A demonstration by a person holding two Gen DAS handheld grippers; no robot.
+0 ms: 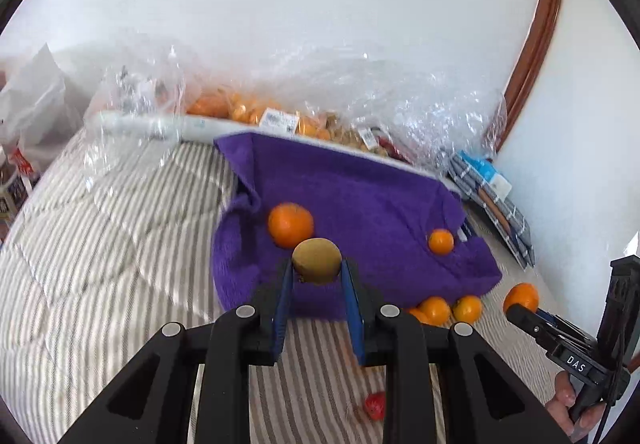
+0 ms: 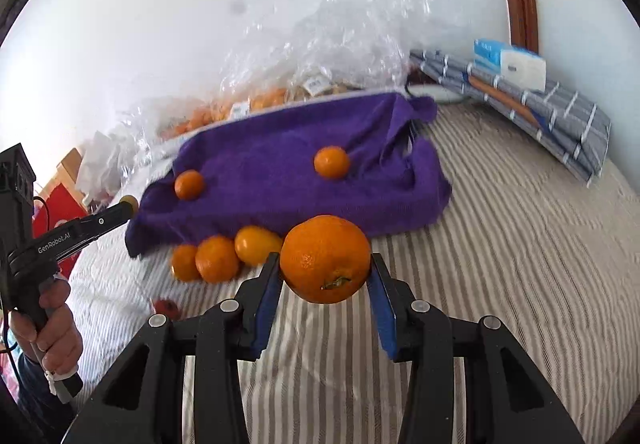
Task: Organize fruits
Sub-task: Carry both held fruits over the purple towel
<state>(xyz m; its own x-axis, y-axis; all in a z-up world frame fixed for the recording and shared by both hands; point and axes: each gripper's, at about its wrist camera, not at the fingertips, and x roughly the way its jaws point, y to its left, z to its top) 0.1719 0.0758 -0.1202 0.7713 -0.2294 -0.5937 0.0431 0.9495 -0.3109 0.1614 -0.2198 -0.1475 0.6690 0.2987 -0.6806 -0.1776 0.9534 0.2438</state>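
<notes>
**Op:** I've got a fruit in each hand. The left gripper [image 1: 316, 270] is clenched on the kiwi [image 1: 316, 260], the right gripper [image 2: 325, 276] is grasping an orange [image 2: 325, 258] — both held clear above the bed [image 2: 500, 244].

**Sup:** Where do they go?

**Op:** My guess is the towel [image 1: 360, 196], straight ahead of both sets of jaws and a little below. Two oranges already sit on it, well apart. The left hand looks nearer to it; the right is off toward its near corner.

**Sup:** Anything loose?

**Op:** Three oranges [image 2: 224, 256] bunched on the bed, touching the towel's near edge, and a small red fruit [image 1: 375, 406] beneath my left gripper.

**Sup:** How do the held ones look?

**Op:** Kiwi's brown, fuzzy, long axis lying across the jaws. The orange is round, pebbled, stem scar facing me — it may roll once set down, I'd judge.
</notes>
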